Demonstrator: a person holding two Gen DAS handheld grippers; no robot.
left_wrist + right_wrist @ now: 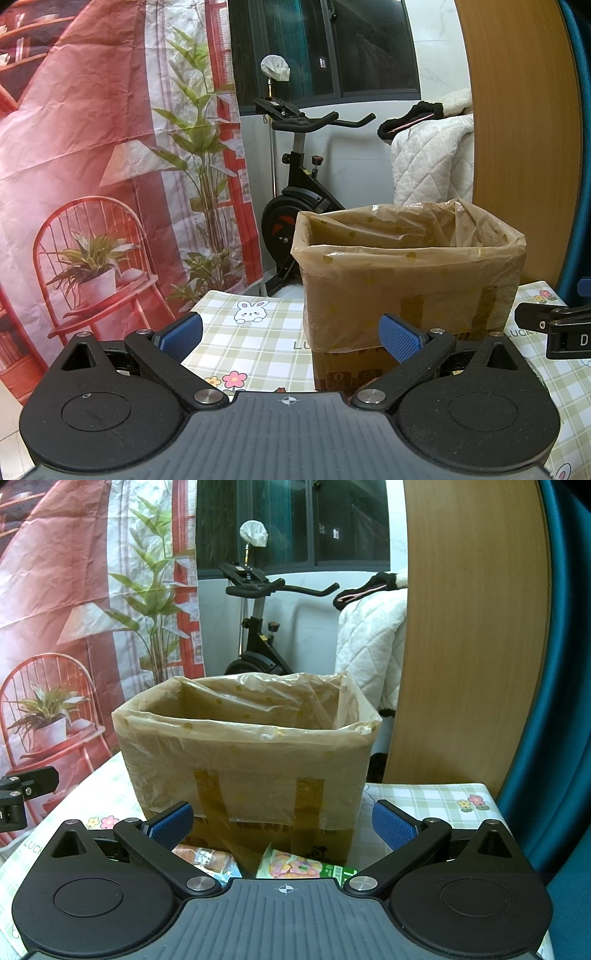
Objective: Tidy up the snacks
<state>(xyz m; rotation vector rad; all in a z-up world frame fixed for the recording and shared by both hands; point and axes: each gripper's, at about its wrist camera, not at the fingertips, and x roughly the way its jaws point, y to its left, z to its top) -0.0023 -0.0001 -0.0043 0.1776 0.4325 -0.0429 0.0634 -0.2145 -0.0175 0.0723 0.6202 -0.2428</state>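
Note:
A cardboard box lined with a tan plastic bag [406, 277] stands on the checked tablecloth [251, 332]; it also shows in the right wrist view [243, 753]. Two snack packets lie in front of the box below my right gripper: an orange-brown one [205, 858] and a green and pink one [299, 866]. My left gripper [291, 334] is open and empty, left of the box front. My right gripper [282, 823] is open and empty, just above the packets. The inside bottom of the box is hidden.
An exercise bike [295, 192] stands beyond the table. A printed red backdrop [92, 166] hangs at the left. A wooden panel [461, 635] and a white quilt [432, 162] are at the right. The table's far edge runs behind the box.

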